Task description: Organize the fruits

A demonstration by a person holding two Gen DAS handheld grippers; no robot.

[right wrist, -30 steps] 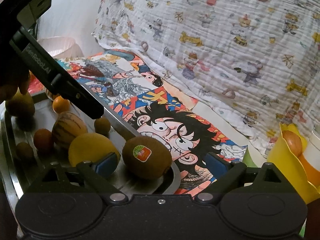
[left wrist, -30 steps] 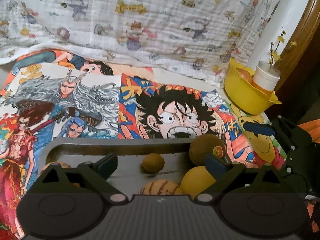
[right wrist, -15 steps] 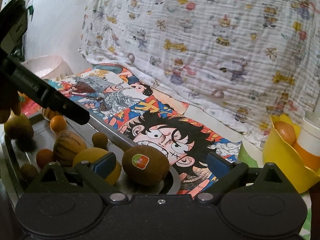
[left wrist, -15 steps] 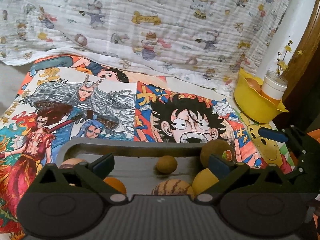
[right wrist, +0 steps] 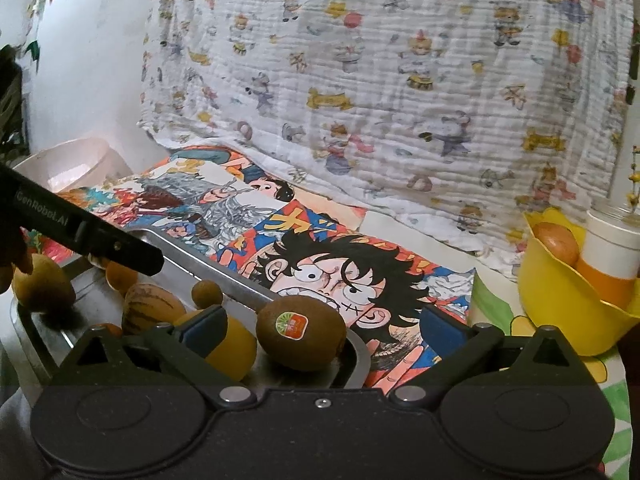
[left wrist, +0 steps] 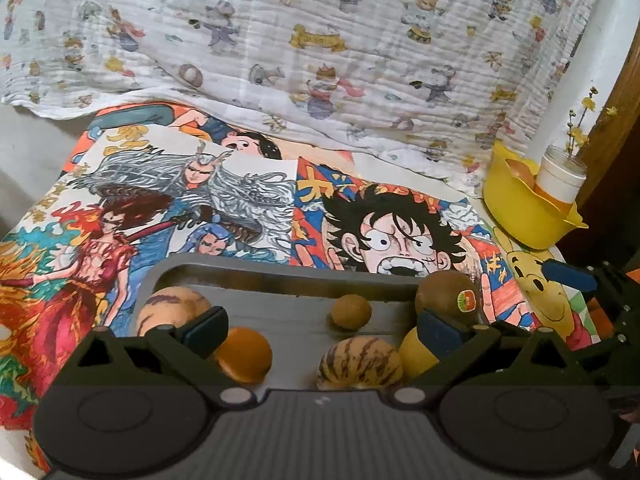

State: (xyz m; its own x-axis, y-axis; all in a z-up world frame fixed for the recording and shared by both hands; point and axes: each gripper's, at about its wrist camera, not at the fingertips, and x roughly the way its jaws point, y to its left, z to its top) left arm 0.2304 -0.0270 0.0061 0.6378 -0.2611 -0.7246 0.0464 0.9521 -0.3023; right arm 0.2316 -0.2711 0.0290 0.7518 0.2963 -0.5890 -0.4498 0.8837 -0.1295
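Observation:
A grey metal tray (left wrist: 280,276) holds several fruits: a brown kiwi with a sticker (left wrist: 448,294) (right wrist: 300,332), a yellow fruit (left wrist: 414,354) (right wrist: 234,346), a striped melon (left wrist: 360,364) (right wrist: 150,310), an orange (left wrist: 244,354), a small brown fruit (left wrist: 351,311). My left gripper (left wrist: 322,330) is open and empty above the tray's near side. My right gripper (right wrist: 320,330) is open and empty, with the kiwi lying between its fingers at the tray's right end.
A yellow bowl (left wrist: 524,216) (right wrist: 560,304) with an orange fruit and a white cup (right wrist: 614,244) stands at the right. Cartoon posters (left wrist: 200,200) cover the table. A patterned cloth (left wrist: 320,48) hangs behind. A white bowl (right wrist: 68,164) sits far left.
Both grippers have pulled back and tilted, so more of the tray and its fruits shows. The left gripper's arm has shifted left in the right wrist view. No fruit has moved.

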